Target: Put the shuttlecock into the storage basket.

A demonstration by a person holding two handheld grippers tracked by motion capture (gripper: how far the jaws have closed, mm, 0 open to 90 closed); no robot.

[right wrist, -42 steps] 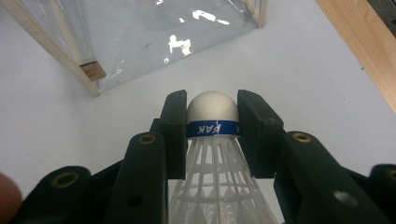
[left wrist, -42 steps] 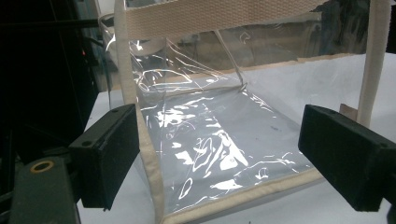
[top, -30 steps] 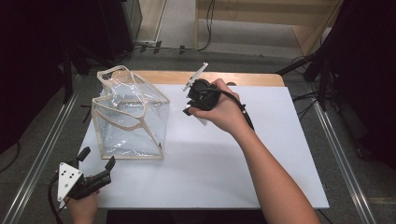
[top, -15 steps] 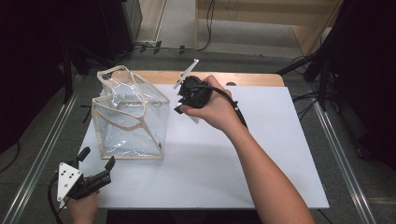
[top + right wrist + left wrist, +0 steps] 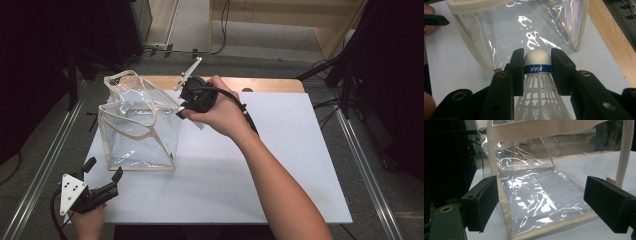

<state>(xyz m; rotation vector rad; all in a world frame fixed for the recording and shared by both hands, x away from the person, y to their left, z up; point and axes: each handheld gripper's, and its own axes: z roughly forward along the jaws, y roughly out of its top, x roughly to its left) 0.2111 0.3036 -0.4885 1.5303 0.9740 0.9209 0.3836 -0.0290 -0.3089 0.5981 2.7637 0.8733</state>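
Observation:
A clear plastic bag (image 5: 137,130) with beige webbing trim and handles stands open on the white tabletop (image 5: 280,160). My right gripper (image 5: 186,107) hovers by the bag's upper right rim, held in a hand. In the right gripper view, the gripper (image 5: 537,53) is shut on a white shuttlecock (image 5: 537,62) with a blue band. Its cork head points at the bag (image 5: 524,22). My left gripper (image 5: 104,168) stands open at the front left, just before the bag's lower corner. In the left gripper view, the bag's (image 5: 536,192) front wall fills the space ahead of the wide-apart jaws.
A wooden strip (image 5: 270,82) runs along the table's far edge. Metal rails (image 5: 360,150) flank both sides, with cables on the floor beyond. The right forearm (image 5: 280,195) crosses the table's middle from the front.
The right hand has carried the shuttlecock left and upward, closer to the bag's top rim. The left gripper has stayed put.

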